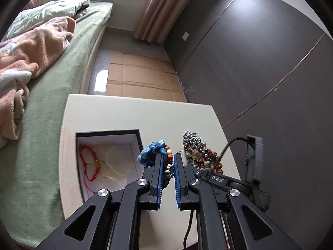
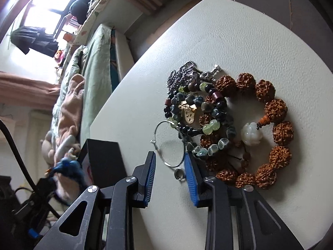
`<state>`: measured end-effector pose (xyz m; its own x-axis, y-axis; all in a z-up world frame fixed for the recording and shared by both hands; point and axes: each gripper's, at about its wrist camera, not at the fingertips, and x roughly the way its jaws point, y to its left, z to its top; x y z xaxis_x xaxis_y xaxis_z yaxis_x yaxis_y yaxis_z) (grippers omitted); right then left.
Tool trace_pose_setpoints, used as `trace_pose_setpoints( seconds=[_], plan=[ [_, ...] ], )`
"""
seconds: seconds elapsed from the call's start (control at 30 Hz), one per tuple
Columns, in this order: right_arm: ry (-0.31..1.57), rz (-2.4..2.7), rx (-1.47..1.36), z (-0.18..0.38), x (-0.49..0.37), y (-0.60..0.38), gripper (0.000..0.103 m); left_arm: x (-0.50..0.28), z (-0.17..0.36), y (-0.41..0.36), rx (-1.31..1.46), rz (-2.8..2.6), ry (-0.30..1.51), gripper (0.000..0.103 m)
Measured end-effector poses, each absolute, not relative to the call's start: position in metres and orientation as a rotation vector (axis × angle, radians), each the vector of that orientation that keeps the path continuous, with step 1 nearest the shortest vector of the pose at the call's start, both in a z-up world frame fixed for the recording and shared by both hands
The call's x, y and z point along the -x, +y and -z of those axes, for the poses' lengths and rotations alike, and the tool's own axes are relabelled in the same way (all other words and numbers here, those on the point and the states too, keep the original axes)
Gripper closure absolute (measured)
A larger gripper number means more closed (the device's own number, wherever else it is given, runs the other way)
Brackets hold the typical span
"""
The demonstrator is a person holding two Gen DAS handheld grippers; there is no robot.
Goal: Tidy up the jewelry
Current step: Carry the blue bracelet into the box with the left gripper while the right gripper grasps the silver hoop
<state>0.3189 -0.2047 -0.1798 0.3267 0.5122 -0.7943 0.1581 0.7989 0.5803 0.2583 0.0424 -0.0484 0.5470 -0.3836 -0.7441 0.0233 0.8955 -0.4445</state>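
My left gripper [image 1: 167, 156] is shut on a multicolour bead bracelet [image 1: 169, 160] with a blue fabric knot [image 1: 150, 152], held above the table beside a black box [image 1: 108, 133]. The box has a white lining and holds a red cord bracelet [image 1: 88, 162]. A jewelry pile [image 1: 197, 152] lies to the right on the white table. In the right wrist view my right gripper [image 2: 169, 156] is open, its fingers either side of a thin silver wire hoop [image 2: 166, 143]. Beside the hoop lie a brown seed-bead bracelet [image 2: 276, 125], a green-grey bead bracelet [image 2: 208, 125] and a silver chain [image 2: 183, 75].
The white table [image 1: 135, 112] stands next to a bed [image 1: 52, 104] with a green sheet and blankets on the left. A dark wardrobe wall [image 1: 260, 62] is on the right. Cardboard [image 1: 141, 77] covers the floor beyond. A black cable [image 1: 229, 145] trails by the right gripper.
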Motion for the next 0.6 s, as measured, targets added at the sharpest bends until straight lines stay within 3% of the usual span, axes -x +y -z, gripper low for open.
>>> trace_pose_setpoints(
  seconds=[0.27,0.6],
  plan=[
    [1.219,-0.302,-0.716,0.180,-0.317,-0.214,0.099,-0.249,0.042,0.067,0.420,0.200,0.954,0.093],
    [1.070,-0.498,-0.722,0.135,-0.308,-0.192,0.099,-0.251,0.045,0.088,0.435,0.159,0.953,0.093]
  ],
)
